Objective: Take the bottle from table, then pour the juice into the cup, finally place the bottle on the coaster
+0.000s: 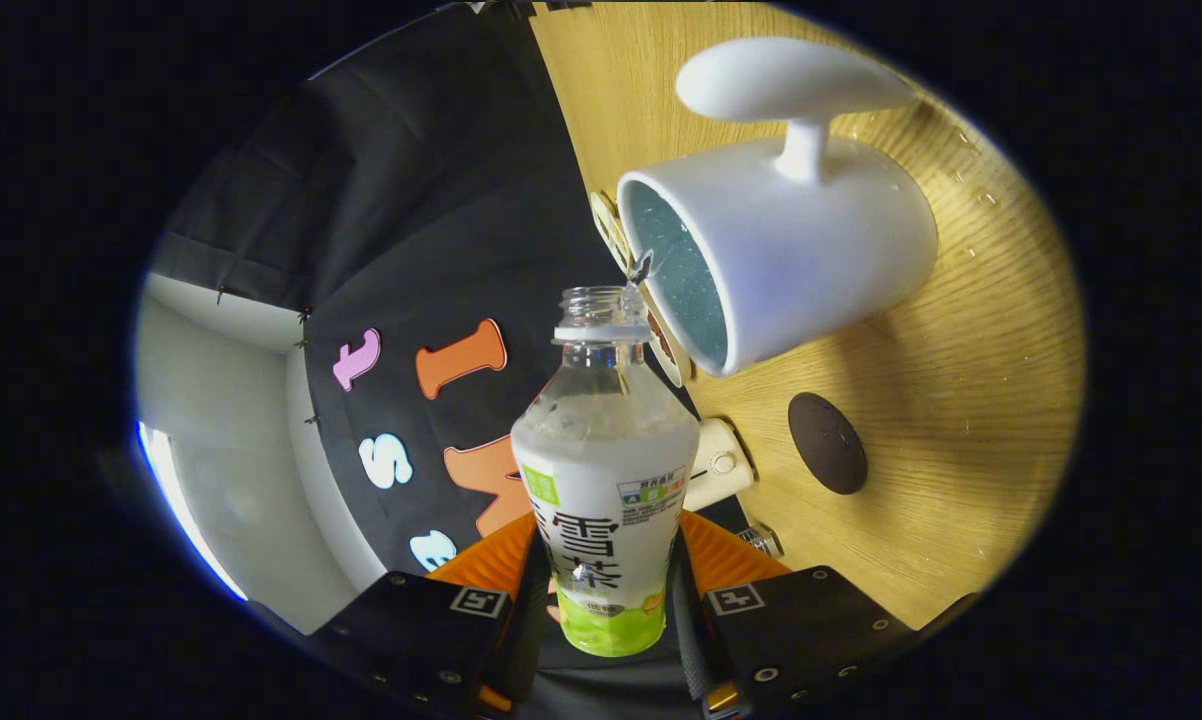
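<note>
**Pour under way: bottle tipped at the mug's rim**

The gripper (609, 625) has both fingers closed on the lower body of the clear plastic bottle with a white and green label (606, 470), held at lower centre of the frame. Its uncapped mouth sits just beside the rim of the white ceramic cup with a teal inside (791, 260), at upper right; a small stream appears to leave the neck. The pour looks in progress. Next, the bottle needs righting and carrying to the dark round coaster (827, 442), right of centre. A light wooden table (961, 420) carries them; black cloth hangs beyond.
</note>
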The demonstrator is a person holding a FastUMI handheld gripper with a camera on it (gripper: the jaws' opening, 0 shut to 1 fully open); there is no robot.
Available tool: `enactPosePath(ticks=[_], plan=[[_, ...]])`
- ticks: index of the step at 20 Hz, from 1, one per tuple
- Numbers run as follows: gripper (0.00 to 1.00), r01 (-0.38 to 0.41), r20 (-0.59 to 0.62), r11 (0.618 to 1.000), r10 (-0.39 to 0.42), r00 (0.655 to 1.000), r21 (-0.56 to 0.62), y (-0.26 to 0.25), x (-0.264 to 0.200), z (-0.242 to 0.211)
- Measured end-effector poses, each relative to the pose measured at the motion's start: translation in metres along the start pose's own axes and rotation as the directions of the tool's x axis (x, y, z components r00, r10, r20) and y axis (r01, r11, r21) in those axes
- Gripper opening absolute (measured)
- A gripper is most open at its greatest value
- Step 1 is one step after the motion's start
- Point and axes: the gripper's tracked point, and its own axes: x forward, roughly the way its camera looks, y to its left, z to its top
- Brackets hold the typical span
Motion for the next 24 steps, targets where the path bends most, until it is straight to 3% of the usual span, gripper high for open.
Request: enactPosePath(ticks=[15,24], plan=[[0.58,-0.046,0.019,0.984,0.044,0.999,0.17,0.003,-0.009,0.008],[0.58,-0.087,0.03,0.961,0.082,0.996,0.264,0.033,-0.012,0.001]])
